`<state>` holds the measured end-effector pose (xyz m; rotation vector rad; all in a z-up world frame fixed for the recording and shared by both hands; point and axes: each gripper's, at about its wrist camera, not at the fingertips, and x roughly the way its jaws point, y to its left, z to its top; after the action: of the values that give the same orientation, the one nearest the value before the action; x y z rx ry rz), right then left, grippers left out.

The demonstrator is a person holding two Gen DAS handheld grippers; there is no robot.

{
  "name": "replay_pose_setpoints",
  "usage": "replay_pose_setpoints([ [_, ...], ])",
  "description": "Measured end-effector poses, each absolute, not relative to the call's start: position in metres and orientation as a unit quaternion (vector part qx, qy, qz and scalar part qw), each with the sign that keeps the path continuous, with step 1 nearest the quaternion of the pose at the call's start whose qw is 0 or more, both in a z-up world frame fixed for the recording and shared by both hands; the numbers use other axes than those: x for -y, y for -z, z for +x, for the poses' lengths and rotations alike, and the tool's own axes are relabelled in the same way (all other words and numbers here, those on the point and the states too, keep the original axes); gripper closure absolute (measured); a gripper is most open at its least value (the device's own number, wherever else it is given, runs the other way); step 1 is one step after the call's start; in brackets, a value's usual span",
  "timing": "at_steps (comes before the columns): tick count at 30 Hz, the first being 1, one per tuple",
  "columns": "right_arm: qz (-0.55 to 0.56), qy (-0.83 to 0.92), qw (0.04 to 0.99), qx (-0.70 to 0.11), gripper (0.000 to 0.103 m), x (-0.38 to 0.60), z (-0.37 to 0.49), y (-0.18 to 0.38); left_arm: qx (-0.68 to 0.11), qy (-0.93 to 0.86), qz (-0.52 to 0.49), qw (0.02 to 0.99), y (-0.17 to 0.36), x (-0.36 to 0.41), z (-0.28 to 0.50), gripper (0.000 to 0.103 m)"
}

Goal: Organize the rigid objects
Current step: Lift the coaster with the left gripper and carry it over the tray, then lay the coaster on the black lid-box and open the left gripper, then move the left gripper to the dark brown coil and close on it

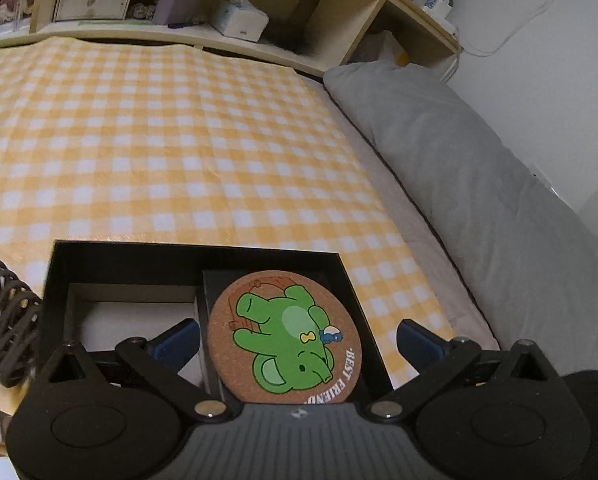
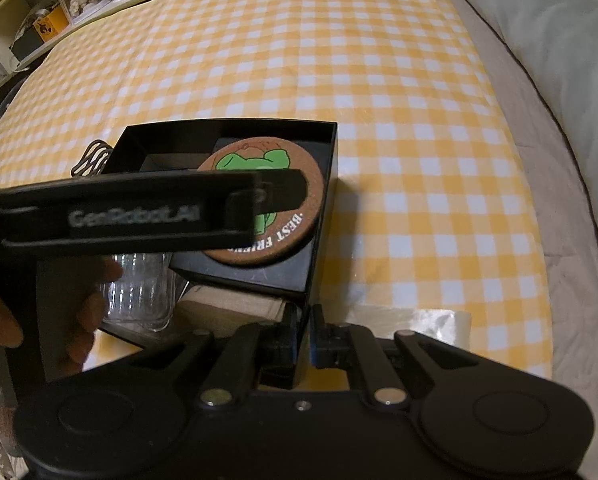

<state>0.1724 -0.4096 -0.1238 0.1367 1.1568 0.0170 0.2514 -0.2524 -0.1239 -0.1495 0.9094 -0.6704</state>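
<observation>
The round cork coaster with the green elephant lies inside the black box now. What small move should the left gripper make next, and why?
Probably lift the left gripper straight up and away. Its jaws stand wide open on either side of the round cork coaster with the green elephant, which rests flat in the black box, so it looks released. The right gripper is shut on the box's near wall and steadies it.

- One black box (image 1: 341, 276) lies open under my fingers on one yellow checked cloth (image 1: 159, 140).
- One cork coaster (image 1: 285, 338) with one green elephant sits inside it.
- One clear ribbed container (image 2: 139, 292) shows at eight o'clock.
- One coiled black holder (image 1: 3, 320) sits at nine o'clock.
- One grey pillow (image 1: 479, 184) lies at three o'clock.
</observation>
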Motion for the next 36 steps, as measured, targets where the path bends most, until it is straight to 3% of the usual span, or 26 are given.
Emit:
replay_pose_setpoints([
  [14,0.059,-0.005,0.836,-0.546,0.096,0.405,0.179,0.124,-0.414,0.350,-0.010,0.840,0.081,0.198,0.217,0.000],
  [24,0.051,0.000,0.840,-0.540,0.092,0.401,0.177,0.125,-0.412,0.315,0.030,0.854,0.083,0.132,0.206,0.000],
  [36,0.037,0.001,0.839,-0.544,0.094,0.397,0.178,0.125,-0.412,0.223,-0.028,0.883,0.107,0.081,0.250,0.000],
])
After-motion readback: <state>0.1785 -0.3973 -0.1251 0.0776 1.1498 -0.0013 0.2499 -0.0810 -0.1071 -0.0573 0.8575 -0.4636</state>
